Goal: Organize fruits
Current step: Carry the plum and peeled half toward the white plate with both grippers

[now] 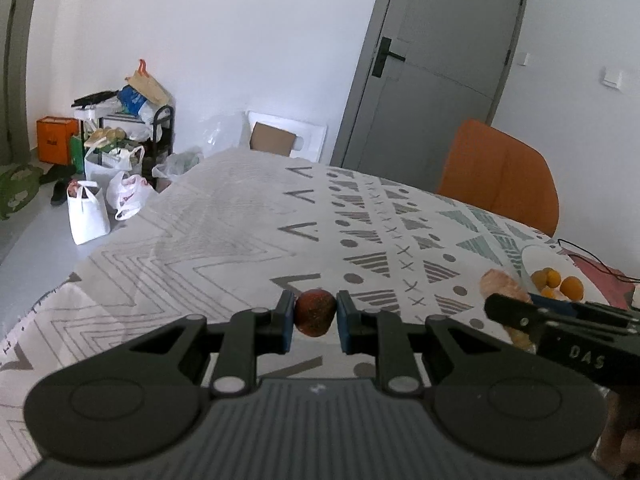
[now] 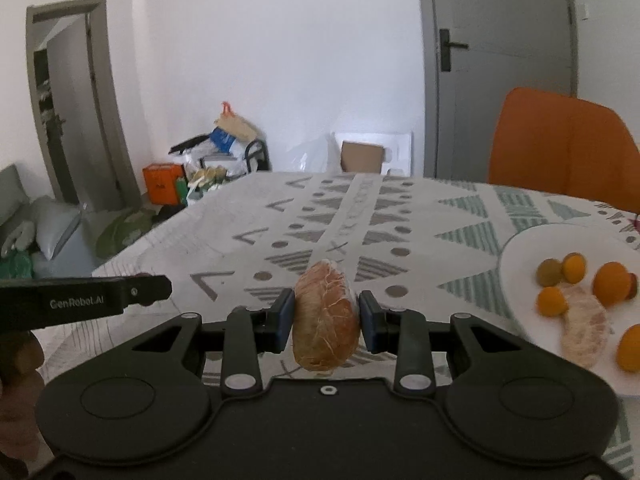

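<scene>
Fruit pinched in both jaws above the surface (image 2: 248,216).
Right gripper (image 2: 325,316) pinches a peeled segment (image 2: 325,316), long axis upright; left gripper (image 1: 315,314) pinches a small reddish fruit (image 1: 315,312).

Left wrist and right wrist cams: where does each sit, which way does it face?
Left wrist: on the left gripper, facing across the patterned tablecloth toward the grey door; its pads clamp a small red fruit; the right gripper's finger enters at right.
Right wrist: on the right gripper, same heading; it holds a peeled citrus segment; white plate at right.
Shared: door, orange chair, plate.
</scene>
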`<state>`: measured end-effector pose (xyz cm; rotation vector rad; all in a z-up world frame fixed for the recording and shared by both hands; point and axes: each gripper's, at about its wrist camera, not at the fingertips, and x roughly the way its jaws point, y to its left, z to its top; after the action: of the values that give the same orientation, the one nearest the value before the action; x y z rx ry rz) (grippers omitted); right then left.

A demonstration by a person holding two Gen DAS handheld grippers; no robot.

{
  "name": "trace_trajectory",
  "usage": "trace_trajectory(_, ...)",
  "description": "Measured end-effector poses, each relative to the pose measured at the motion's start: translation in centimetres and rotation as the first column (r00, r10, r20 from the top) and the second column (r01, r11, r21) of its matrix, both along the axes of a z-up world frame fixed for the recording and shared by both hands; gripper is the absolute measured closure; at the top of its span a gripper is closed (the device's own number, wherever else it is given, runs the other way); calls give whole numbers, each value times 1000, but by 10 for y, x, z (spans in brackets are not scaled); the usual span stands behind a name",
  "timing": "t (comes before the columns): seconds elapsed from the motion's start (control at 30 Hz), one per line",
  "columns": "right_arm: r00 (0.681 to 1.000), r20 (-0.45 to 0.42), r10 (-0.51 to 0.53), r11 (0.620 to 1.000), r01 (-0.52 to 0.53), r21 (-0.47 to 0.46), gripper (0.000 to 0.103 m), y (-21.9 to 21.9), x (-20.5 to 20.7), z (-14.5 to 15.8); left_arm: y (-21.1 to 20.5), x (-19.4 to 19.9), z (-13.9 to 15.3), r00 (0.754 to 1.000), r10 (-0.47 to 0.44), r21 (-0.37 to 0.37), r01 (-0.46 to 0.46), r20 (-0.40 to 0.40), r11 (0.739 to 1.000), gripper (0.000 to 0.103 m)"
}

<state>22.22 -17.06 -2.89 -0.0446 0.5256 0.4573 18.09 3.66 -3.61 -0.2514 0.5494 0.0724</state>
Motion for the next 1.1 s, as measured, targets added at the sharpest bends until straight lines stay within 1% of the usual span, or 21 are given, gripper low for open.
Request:
trace_trajectory(0.33,998,52,-24,999,22,47,70,-25,-21,15,-21,-13,15,999,-29,33,28,37,999,82)
trace_trajectory(0.8,993,101,-68,994,58,95,70,-51,-52,24,-44,-41,30,995,-68,75,62,77,995,82)
trace_trajectory(1.1,988,121,-101,989,87,119,70,-73,-60,27,-63,-46,38,990,-104,105,94,95,990,82)
